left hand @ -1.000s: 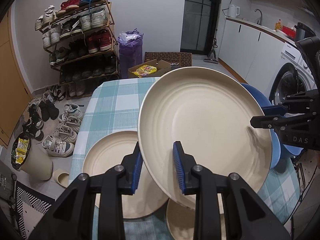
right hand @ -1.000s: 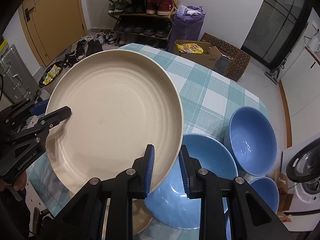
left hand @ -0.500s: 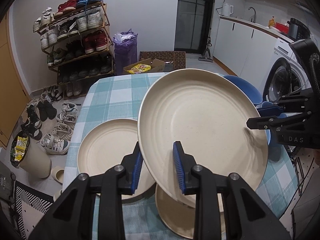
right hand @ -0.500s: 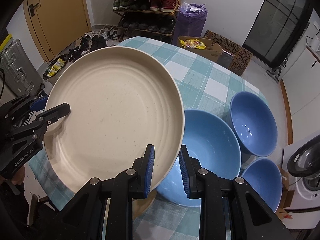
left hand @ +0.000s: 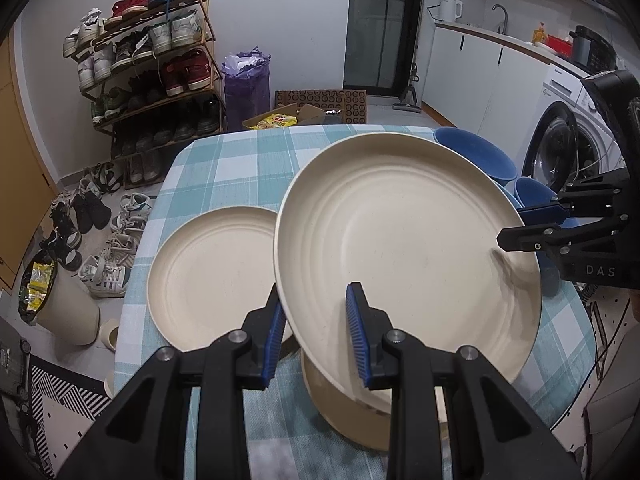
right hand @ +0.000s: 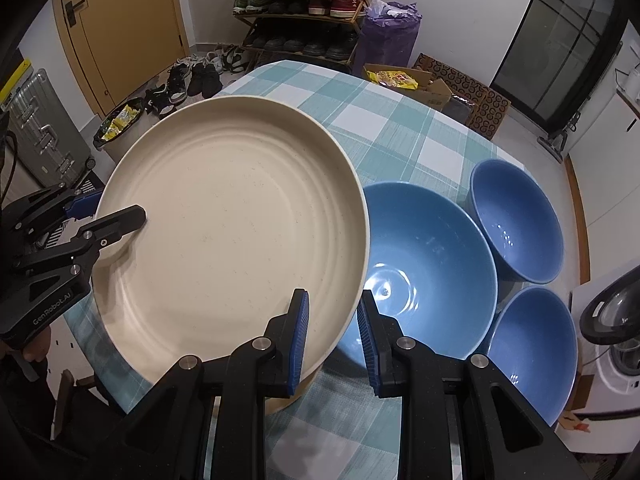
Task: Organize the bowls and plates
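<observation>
A large cream plate [left hand: 400, 248] [right hand: 232, 232] hangs tilted above the checked table [left hand: 240, 168] [right hand: 380, 120]. My left gripper [left hand: 316, 328] is shut on its near rim; it shows at the left of the right wrist view [right hand: 108, 212]. My right gripper [right hand: 334, 336] is shut on the opposite rim and shows at the right of the left wrist view [left hand: 520, 224]. A second cream plate [left hand: 212, 272] lies flat to the left. A smaller cream dish [left hand: 348, 412] sits partly hidden under the held plate. Three blue bowls [right hand: 428, 264] [right hand: 516, 216] [right hand: 532, 352] stand at the right.
A shoe rack [left hand: 152, 72] and loose shoes stand beyond the table's far left. A bin [left hand: 60, 296] sits on the floor to the left, and a washing machine [left hand: 568, 132] at the right. Bare cloth shows at the table's far end.
Both grippers carried the large plate back towards the table's near side and slightly down, away from the blue bowls. All three bowls now show, and more of the smaller dish.
</observation>
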`<state>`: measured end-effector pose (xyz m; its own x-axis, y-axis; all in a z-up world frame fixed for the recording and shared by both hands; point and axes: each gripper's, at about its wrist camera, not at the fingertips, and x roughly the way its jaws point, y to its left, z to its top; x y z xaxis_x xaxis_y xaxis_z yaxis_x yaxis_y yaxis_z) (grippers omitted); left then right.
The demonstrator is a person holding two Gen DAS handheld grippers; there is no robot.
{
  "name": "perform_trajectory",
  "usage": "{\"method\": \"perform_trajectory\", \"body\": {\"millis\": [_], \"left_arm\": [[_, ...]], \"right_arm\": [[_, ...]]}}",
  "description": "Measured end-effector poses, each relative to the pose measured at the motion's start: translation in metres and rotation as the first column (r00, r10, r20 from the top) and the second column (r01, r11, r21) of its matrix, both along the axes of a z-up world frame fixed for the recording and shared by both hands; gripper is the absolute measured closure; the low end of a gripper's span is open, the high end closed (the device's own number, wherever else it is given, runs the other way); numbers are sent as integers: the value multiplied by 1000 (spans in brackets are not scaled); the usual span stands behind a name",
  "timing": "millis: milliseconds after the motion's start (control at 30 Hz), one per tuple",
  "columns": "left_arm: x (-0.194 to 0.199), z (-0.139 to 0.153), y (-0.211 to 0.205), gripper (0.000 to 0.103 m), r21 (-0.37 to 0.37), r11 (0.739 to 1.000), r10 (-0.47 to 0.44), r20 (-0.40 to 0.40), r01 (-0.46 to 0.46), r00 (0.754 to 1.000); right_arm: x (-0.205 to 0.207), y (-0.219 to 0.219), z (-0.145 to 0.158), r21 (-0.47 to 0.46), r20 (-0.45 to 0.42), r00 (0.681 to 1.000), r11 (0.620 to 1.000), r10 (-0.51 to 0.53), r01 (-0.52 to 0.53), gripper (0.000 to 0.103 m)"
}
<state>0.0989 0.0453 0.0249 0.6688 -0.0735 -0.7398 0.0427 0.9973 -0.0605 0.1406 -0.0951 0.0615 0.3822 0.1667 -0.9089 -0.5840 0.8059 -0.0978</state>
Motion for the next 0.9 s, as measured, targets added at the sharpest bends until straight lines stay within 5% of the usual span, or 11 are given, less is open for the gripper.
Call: {"method": "perform_trajectory", "body": {"millis": [900], "left_arm": [[-37, -33, 14, 75, -5, 1000, 24, -60, -24, 998]], "right_arm": [[-33, 13, -42, 7, -49, 997, 998, 62, -61, 78]]}}
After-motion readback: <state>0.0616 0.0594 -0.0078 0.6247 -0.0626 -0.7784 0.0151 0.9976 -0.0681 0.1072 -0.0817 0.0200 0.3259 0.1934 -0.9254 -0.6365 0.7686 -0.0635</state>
